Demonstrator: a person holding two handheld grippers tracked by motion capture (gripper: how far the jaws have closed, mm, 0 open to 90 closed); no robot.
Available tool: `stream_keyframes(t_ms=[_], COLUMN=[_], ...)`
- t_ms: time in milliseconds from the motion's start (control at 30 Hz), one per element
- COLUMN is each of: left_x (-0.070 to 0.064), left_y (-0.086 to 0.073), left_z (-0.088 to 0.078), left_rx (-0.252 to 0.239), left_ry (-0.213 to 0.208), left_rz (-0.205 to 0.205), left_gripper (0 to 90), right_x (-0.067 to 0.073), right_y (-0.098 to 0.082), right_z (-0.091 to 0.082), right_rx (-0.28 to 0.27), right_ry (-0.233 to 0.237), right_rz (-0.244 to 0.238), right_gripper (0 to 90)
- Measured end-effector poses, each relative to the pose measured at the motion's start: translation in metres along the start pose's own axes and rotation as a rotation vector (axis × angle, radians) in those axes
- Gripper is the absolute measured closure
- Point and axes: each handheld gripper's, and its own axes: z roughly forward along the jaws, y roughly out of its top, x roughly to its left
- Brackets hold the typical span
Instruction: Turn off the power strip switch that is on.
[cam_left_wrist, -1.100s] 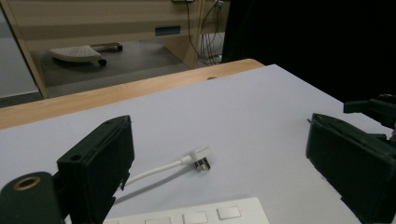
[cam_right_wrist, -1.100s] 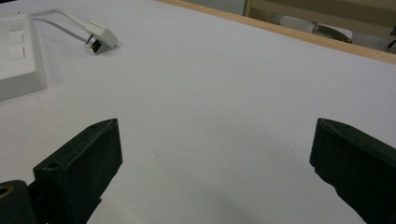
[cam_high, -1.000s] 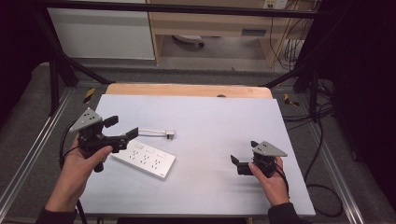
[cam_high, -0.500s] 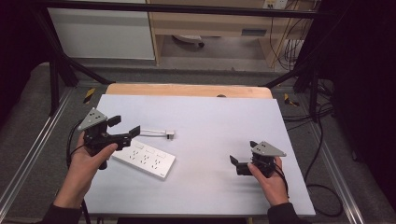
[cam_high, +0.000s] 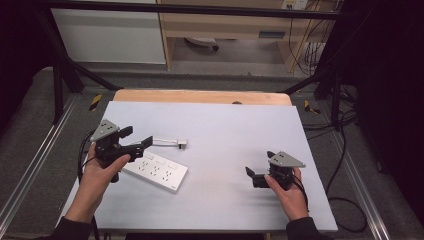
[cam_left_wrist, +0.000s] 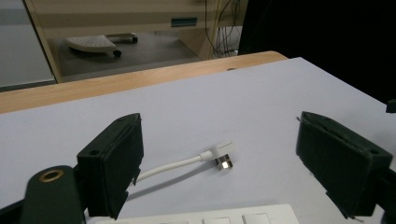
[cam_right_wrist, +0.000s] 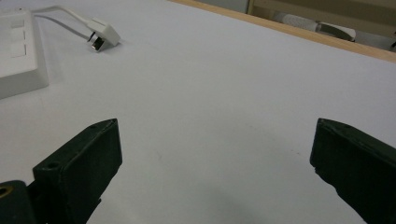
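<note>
The left gripper hangs low over the near-left part of the pale grey surface, its jaws wide apart after just easing slightly inward, with nothing pressed between them. In the left gripper view the white plug with a shiny metal tip lies flat on the surface ahead of the jaws, framed in the gap between them but apart from both, its thin white cable curving back toward the left jaw. Just below the jaws, the flat white rectangular power strip lies at a slant on the surface, its near-left end beside the left hand; the plug rests just beyond the strip's far edge. The right gripper sits well apart on the near-right part of the surface, pointed toward the strip, its jaws spread wide and holding nothing; in the right gripper view only bare surface lies between them, with the plug and a corner of the strip farther off.
</note>
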Motion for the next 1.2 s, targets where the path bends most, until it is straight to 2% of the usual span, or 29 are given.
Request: stream_keyframes(t_ms=[433, 700, 1200], left_x=[0.000, 0.001, 0.008], left_y=[-0.013, -0.020, -0.031], left_z=[0.012, 0.018, 0.026], left_rx=[0.031, 0.054, 0.073], left_ry=[0.007, 0.016, 0.019], left_rz=[0.010, 0.006, -0.009], left_gripper=[11.2, 9.9, 10.1], right_x=[-0.001, 0.003, 0.003], right_y=[0.001, 0.000, -0.001], right_z=[0.001, 0.002, 0.003], right_rx=[0.000, 0.014, 0.025], right_ry=[0.001, 0.016, 0.015], right_rz=[0.007, -0.012, -0.010], right_gripper=[2.5, 2.4, 2.4])
